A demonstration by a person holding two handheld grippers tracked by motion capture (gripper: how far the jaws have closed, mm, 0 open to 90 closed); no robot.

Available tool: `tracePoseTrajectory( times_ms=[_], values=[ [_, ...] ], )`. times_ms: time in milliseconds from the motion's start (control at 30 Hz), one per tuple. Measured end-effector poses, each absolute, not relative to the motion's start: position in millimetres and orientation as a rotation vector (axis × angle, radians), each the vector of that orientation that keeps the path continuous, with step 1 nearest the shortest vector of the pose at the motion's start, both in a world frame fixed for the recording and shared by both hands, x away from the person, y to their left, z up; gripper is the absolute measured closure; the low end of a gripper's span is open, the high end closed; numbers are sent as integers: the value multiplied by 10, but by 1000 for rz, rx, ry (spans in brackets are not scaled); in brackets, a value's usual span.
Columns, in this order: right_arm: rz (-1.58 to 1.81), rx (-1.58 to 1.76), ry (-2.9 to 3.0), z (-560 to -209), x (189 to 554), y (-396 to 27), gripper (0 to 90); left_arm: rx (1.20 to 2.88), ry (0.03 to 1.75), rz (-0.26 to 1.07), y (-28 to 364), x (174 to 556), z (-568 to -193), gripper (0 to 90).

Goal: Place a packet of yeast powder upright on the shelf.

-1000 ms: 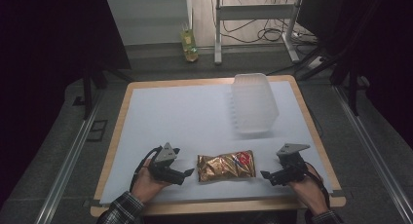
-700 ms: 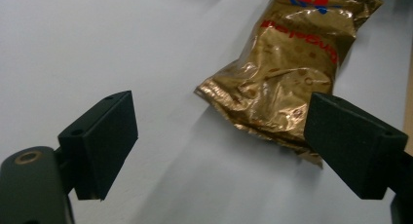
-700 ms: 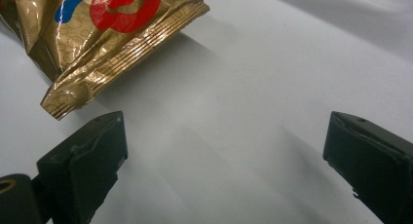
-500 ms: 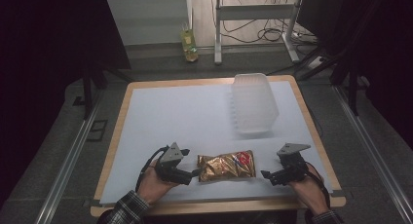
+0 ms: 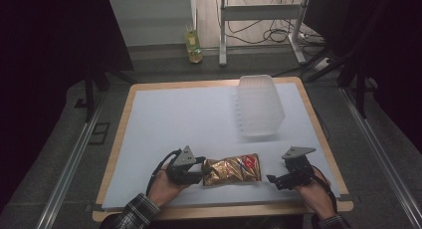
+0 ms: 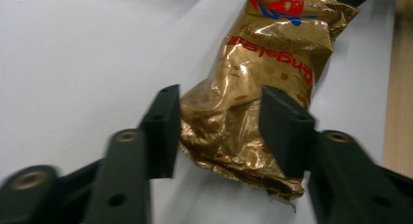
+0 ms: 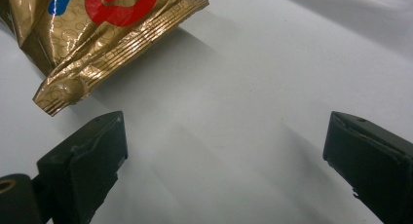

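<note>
A crumpled gold snack bag (image 5: pixel 232 169) with red and blue print lies near the front edge of the white table mat (image 5: pixel 184 114). My left gripper (image 5: pixel 200 173) is at the bag's left end. In the left gripper view its jaws press both sides of the bag (image 6: pixel 263 53), and the foil is squeezed narrow in my left gripper (image 6: pixel 219 95). My right gripper (image 5: pixel 272 179) rests on the mat just right of the bag. Its jaws stand wide open in the right gripper view (image 7: pixel 224 131), with only bare mat between them and a corner of the bag (image 7: pixel 97 34) at the upper left.
A clear ribbed plastic container (image 5: pixel 259 107) lies at the back right of the mat. The wooden table rim (image 5: pixel 121 134) frames the mat. Beyond the table, a yellow bottle (image 5: pixel 193 42) stands on the floor near metal legs and cables.
My left gripper has moved right along the mat to the bag's left end and its jaws now pinch the foil. The right gripper has barely moved.
</note>
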State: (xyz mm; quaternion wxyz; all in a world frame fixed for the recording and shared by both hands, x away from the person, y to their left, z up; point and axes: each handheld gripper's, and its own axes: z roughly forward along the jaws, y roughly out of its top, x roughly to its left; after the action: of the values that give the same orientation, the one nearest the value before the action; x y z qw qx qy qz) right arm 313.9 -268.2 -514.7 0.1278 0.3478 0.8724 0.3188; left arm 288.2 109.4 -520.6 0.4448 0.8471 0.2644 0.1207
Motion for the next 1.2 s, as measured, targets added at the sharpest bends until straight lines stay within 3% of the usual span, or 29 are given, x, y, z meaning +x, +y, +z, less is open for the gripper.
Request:
tracePoseTrajectory(
  times_ms=[267,400,567,1200],
  values=[
    [911,1002,2548,-5157,3142,-2670,25,2127,594,272,1027,2859,-5232,829],
    [886,995,2552,-5171,3147,-2663,25,2131,593,224,998,2894,-5294,894],
    [899,998,2545,-5158,3146,-2665,26,2129,612,184,1042,2937,-5365,898],
    [1005,995,2557,-5048,3106,-2674,27,2219,614,231,1141,2814,-5459,900]
  ],
)
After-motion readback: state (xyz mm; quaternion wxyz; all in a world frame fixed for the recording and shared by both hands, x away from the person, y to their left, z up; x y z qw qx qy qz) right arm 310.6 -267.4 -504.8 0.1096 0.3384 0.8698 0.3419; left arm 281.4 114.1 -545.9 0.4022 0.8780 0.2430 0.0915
